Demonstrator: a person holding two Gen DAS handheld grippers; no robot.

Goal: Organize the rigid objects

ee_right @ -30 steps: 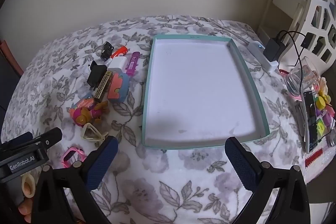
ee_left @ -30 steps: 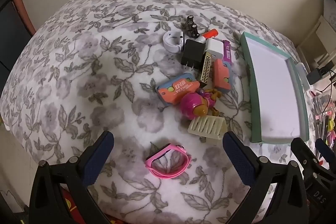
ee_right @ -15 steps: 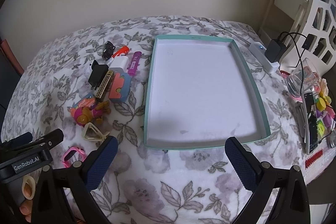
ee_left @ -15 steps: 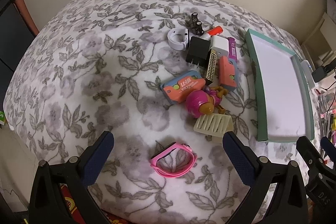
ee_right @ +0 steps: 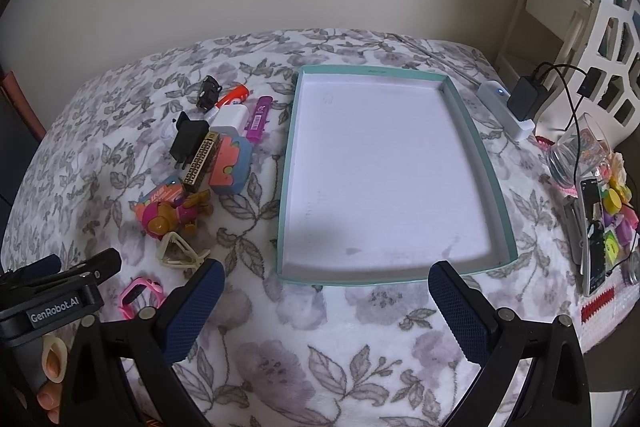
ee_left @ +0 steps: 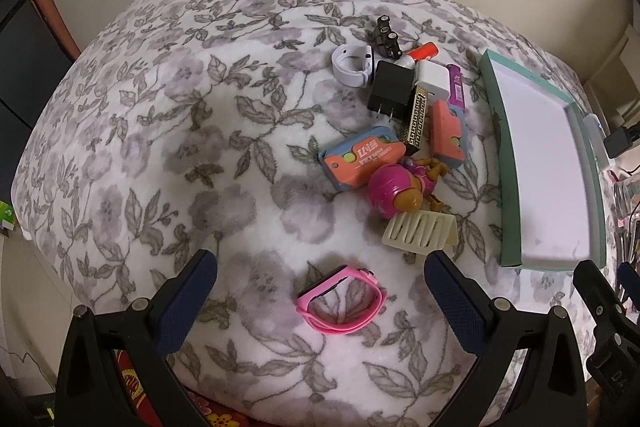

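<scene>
Pink watch band (ee_left: 342, 301) lies on floral blanket (ee_left: 160, 147), between wide-open, empty jaws of left gripper (ee_left: 320, 281). Toy pile (ee_left: 404, 147) beyond; teal tray (ee_right: 392, 179) ahead of right gripper (ee_right: 326, 285), also wide open, empty.

1. The tabletop (ee_left: 200, 131) wears a white cloth patterned with grey leaves and mauve flowers.
2. The tray (ee_right: 502, 203) has teal walls and a white floor.
3. The watch band (ee_left: 342, 301) is bright pink.
4. The charger plug (ee_left: 390, 89) is black; the adapter (ee_left: 434, 81) white.
5. The toy figure (ee_left: 394, 191) is magenta and brown.
6. Both tools' pads (ee_right: 192, 311) are dark blue, textured.
</scene>
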